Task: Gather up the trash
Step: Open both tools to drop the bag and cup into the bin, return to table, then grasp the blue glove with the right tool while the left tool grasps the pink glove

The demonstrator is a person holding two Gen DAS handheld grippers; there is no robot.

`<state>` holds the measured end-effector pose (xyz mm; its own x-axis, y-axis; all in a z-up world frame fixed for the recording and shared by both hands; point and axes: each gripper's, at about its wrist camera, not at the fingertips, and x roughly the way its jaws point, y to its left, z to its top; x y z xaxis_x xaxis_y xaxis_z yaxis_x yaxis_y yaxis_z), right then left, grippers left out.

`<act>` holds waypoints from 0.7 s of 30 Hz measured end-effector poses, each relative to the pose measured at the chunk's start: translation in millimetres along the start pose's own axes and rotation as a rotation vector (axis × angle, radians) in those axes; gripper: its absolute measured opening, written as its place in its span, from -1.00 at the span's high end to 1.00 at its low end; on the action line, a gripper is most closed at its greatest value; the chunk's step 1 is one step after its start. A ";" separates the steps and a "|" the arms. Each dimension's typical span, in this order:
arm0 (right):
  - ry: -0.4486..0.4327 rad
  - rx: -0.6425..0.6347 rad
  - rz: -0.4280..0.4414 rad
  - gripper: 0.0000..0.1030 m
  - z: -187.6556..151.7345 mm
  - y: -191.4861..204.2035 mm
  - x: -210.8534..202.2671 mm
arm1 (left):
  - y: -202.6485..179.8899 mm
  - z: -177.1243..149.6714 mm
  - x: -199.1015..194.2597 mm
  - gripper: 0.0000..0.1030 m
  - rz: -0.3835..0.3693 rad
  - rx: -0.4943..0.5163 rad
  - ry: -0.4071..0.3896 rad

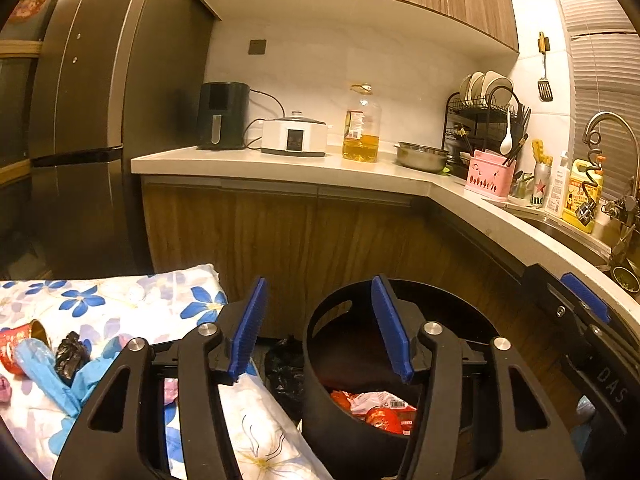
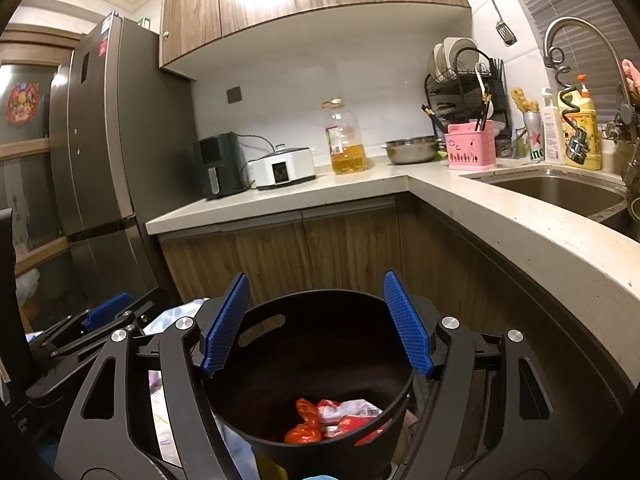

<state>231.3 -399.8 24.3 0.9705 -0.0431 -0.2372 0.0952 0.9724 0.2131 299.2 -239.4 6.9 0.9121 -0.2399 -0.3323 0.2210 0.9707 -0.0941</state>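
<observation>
- left wrist view: your left gripper is spread apart with nothing between the pads, hanging over the near rim of the black bin. your own fingers hide most of the bin's inside.
- red wrappers sit at the bottom of it, print too blurry to read.
- on the floral cloth, a red can, a blue glove and a black scrap, cut off at the left edge.
- right gripper is wide and empty too, above the bin.
</observation>
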 end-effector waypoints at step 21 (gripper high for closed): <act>-0.001 -0.012 0.066 -0.56 -34.0 44.4 -74.5 | 67.4 -51.4 -93.5 -0.70 0.231 0.014 0.010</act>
<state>155.7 -345.6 19.2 0.9749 0.0211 -0.2216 0.0283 0.9757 0.2171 211.1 -152.2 -16.7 0.9356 -0.0113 -0.3528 0.0117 0.9999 -0.0012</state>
